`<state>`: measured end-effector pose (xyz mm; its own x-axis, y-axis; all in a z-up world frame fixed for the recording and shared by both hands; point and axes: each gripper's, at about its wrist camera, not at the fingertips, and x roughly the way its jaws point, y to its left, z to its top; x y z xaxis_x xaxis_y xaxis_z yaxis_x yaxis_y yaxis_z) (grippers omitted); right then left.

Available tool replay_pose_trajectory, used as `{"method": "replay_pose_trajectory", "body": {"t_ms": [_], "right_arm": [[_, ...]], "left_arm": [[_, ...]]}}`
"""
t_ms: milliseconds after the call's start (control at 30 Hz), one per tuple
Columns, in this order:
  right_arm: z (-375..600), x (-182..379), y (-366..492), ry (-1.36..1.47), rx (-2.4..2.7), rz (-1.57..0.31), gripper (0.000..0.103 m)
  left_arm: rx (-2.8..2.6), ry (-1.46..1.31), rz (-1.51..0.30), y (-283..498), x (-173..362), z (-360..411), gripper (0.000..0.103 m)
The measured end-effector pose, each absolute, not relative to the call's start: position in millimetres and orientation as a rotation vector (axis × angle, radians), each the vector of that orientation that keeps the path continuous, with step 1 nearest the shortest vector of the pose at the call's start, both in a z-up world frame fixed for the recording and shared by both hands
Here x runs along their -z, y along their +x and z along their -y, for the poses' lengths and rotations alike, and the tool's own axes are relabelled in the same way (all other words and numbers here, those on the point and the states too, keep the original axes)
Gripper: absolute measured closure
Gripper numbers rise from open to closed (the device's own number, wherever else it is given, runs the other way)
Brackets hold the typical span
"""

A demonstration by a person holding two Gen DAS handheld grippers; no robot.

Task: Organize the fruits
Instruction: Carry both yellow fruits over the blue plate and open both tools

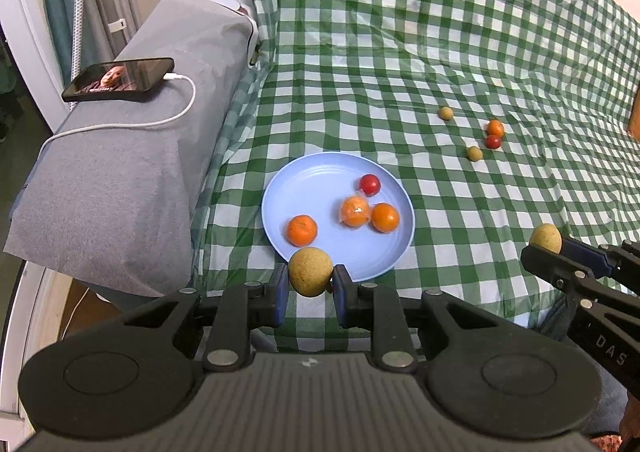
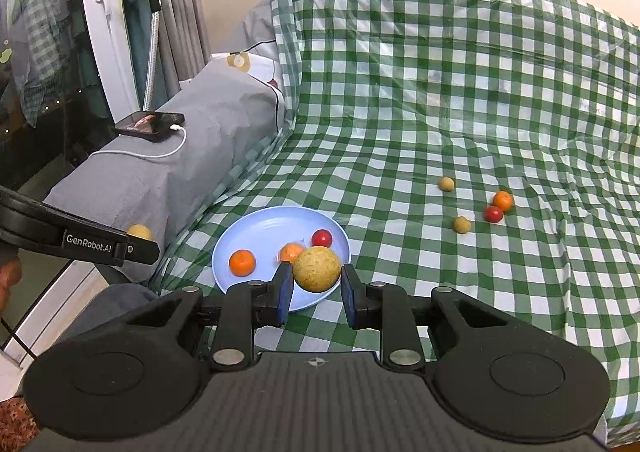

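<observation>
Nearest, the left tool point(image 1: 311, 284) pinches a round tan-yellow fruit point(image 1: 310, 271) over the near rim of the pale blue round plate point(image 1: 304, 184). Right tool point(image 2: 313, 290) grips another tan-yellow round fruit point(image 2: 317, 269) above that plate's near edge on the green-and-white checked bed cover point(image 2: 440, 112).

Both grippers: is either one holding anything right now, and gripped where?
Yes. The left gripper pinches a tan round fruit across its sides; the right gripper holds another tan fruit the same way.
</observation>
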<state>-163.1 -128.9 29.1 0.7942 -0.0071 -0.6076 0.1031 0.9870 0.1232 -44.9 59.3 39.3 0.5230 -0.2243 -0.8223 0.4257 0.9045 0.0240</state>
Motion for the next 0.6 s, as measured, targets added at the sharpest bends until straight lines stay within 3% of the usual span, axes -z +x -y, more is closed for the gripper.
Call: {"method": "replay_pose_trajectory", "body": {"t_ms": [600], "right_arm": [[117.8,10.3,-88.0,0.154,0.01,-0.751,0.076]], "left_arm": [[0.361,0.268,-1.012,20.5,-3.1,-32.9,0.078]]}}
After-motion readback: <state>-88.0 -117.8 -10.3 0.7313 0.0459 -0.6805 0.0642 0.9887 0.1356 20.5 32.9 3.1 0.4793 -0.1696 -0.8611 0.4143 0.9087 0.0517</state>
